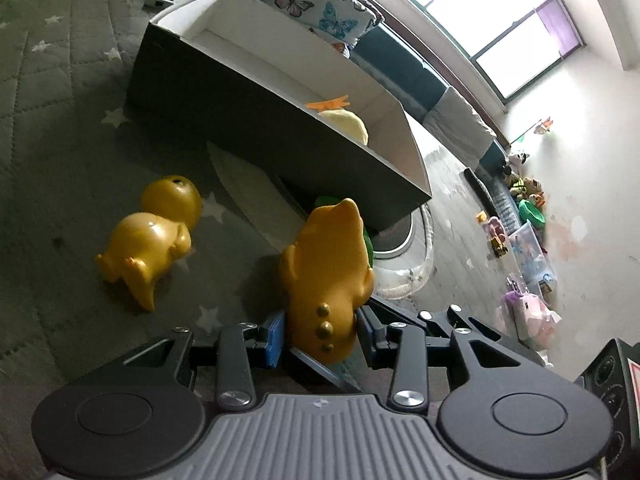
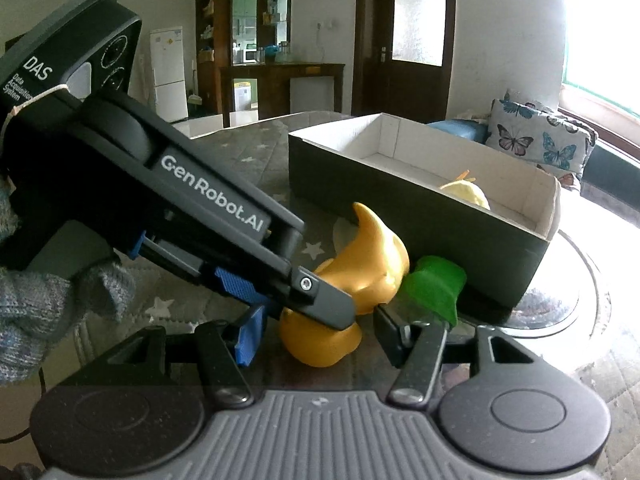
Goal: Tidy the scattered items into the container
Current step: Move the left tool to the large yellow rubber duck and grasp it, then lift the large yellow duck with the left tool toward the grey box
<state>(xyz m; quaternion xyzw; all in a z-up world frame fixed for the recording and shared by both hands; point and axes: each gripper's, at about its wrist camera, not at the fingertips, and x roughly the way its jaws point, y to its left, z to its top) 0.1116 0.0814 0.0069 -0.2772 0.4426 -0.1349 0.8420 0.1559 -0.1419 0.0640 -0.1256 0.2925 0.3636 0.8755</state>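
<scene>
Box (image 1: 256, 120) behind dinosaur (image 1: 326, 276), duck (image 1: 152, 236) beside

Daylight from windows, dim foreground, strong fisheye bend.

In the left wrist view, light pours in from the window (image 1: 516, 20) at upper right, which is blown out to white, while the grey star-patterned cover (image 1: 60, 120) on the left sits in murky shade. The yellow toy (image 1: 324, 272) carries soft highlights on its glossy back. In the right wrist view the glare comes from the bright window (image 2: 600, 24) at right, washing out the edge and the floor below it; the box (image 2: 400, 208) shows a dark shadowed side wall. Straight lines bow near the edges, corners go black, and detail is slightly soft and noisy throughout.
</scene>
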